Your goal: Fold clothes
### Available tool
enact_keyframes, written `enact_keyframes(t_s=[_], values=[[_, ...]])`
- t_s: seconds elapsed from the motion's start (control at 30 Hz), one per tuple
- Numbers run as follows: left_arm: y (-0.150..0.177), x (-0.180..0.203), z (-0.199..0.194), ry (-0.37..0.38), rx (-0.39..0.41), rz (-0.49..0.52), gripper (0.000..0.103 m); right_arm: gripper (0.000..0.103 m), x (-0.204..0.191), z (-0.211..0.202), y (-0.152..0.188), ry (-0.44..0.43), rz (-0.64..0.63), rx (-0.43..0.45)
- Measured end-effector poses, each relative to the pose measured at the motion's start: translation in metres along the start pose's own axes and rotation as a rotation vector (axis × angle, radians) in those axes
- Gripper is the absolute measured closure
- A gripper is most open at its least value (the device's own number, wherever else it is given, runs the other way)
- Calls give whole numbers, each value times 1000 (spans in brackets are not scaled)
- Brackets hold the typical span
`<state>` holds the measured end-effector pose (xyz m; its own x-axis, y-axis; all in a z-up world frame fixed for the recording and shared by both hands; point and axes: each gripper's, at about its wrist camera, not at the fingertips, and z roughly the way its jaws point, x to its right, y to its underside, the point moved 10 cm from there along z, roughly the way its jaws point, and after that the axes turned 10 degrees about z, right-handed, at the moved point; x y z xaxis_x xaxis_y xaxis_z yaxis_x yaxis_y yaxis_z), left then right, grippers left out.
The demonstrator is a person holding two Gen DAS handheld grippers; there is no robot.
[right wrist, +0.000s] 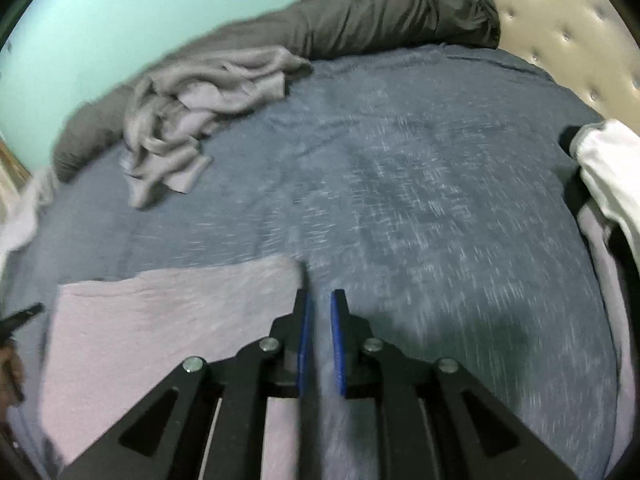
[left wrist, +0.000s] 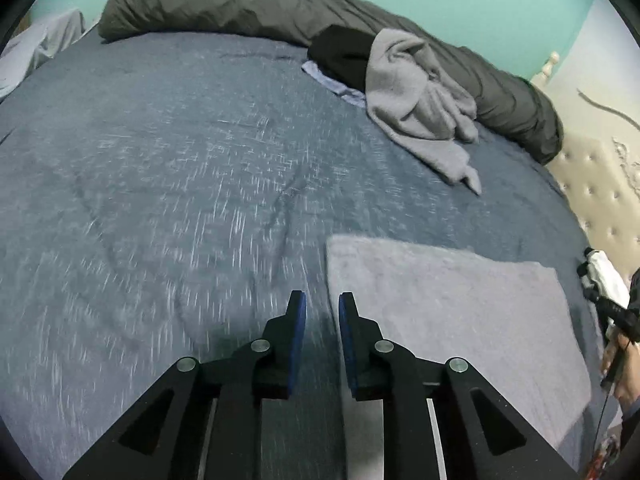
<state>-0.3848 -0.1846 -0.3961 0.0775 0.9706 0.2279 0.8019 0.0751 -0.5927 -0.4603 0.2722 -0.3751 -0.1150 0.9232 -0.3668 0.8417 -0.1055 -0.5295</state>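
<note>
A folded pale lavender cloth [left wrist: 448, 312] lies flat on the blue bedspread [left wrist: 180, 180], just right of my left gripper [left wrist: 322, 304]. The left gripper's blue pads stand slightly apart with nothing between them. In the right wrist view the same folded cloth [right wrist: 160, 320] lies to the left. Its far corner sits beside the left finger of my right gripper [right wrist: 321, 304], which stands narrowly open over the bedspread [right wrist: 440, 200] and holds nothing. A crumpled grey garment [left wrist: 420, 100] [right wrist: 192, 100] lies further back.
A rolled dark grey duvet [left wrist: 240, 8] [right wrist: 380, 12] runs along the teal wall. A black garment [left wrist: 340, 56] lies on a blue cloth [left wrist: 332, 80]. A white garment [right wrist: 608, 184] is at the right, near the tufted beige headboard [right wrist: 560, 20]. A hand [left wrist: 624, 364] shows at the edge.
</note>
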Motion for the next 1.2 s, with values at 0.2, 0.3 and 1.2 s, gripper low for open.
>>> enact_keyframes(t_s=[0.2,0.3,1.2], values=[[40,56,-41,79,7,33,84,93,-46,-51,64,-99,-69,-51],[60,93,-54,150,15,21,84,93,-82,-64,107,-168,-84,-88],[174,167,-27,222,-57,43,84,103,2,-37,189,120,-22,-189]])
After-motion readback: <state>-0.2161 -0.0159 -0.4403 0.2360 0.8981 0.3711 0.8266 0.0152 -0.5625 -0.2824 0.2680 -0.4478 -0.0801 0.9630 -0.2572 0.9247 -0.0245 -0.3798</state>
